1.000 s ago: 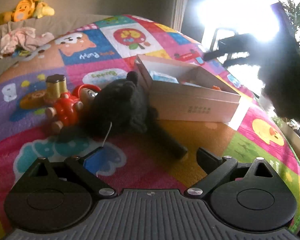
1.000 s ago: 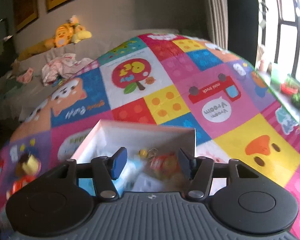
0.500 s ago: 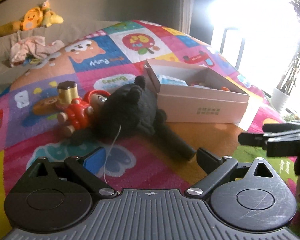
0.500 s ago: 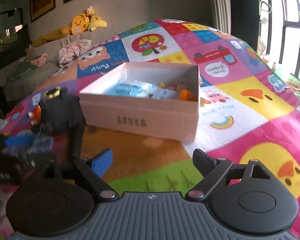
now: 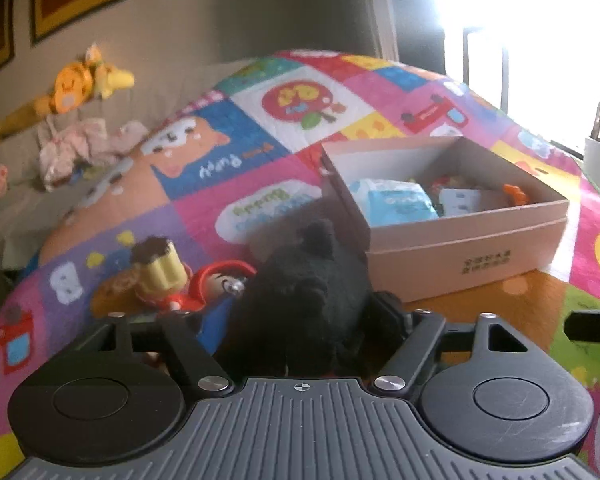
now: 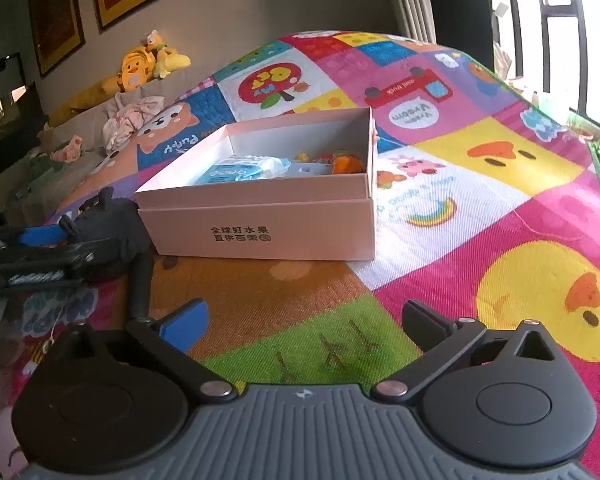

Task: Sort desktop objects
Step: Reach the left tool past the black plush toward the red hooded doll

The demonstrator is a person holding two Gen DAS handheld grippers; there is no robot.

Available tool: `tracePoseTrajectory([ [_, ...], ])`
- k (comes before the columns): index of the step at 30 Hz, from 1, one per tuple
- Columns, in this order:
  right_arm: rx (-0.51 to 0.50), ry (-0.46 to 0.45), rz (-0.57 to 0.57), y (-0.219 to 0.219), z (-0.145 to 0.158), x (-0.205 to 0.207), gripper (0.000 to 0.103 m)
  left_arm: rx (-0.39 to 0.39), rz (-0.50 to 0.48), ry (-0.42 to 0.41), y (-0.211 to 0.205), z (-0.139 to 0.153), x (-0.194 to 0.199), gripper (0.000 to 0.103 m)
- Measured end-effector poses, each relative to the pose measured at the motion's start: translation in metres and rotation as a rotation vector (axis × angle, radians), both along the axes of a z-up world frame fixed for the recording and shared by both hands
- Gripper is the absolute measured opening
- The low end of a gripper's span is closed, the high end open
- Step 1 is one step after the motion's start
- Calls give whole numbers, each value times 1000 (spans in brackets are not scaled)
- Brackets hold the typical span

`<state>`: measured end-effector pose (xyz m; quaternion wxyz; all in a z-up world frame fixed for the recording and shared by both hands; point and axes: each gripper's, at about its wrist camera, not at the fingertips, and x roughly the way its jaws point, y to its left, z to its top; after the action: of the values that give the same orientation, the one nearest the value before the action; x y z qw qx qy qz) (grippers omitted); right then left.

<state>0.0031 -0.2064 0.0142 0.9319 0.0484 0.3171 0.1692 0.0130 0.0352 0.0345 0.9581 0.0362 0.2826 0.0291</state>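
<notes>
My left gripper (image 5: 300,316) has its fingers either side of the black plush toy (image 5: 308,292), looks clamped on it, right next to the pink box (image 5: 460,252) on the play mat (image 5: 228,168). A red doll (image 5: 216,284) and yellow toy (image 5: 160,268) sit just left of the plush. My right gripper (image 6: 304,320) hangs spread wide over the mat in front of the box.
</notes>
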Motion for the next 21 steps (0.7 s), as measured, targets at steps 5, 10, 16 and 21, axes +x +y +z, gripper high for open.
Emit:
tracePoseTrajectory([
  [5,15,11,-6,-2,0,1,103,13,-44,8,-2,-1,-14,72],
  [10,14,15,-3,-2,-1,2,103,-28,-138,32,-2,0,-45,71],
  [16,-74,14,152,28,2,-2,86,-96,-55,39,12,-2,-63,84],
  [21,-136,40,332,81,6,1,58,-81,70,45,31,-8,-65,96],
])
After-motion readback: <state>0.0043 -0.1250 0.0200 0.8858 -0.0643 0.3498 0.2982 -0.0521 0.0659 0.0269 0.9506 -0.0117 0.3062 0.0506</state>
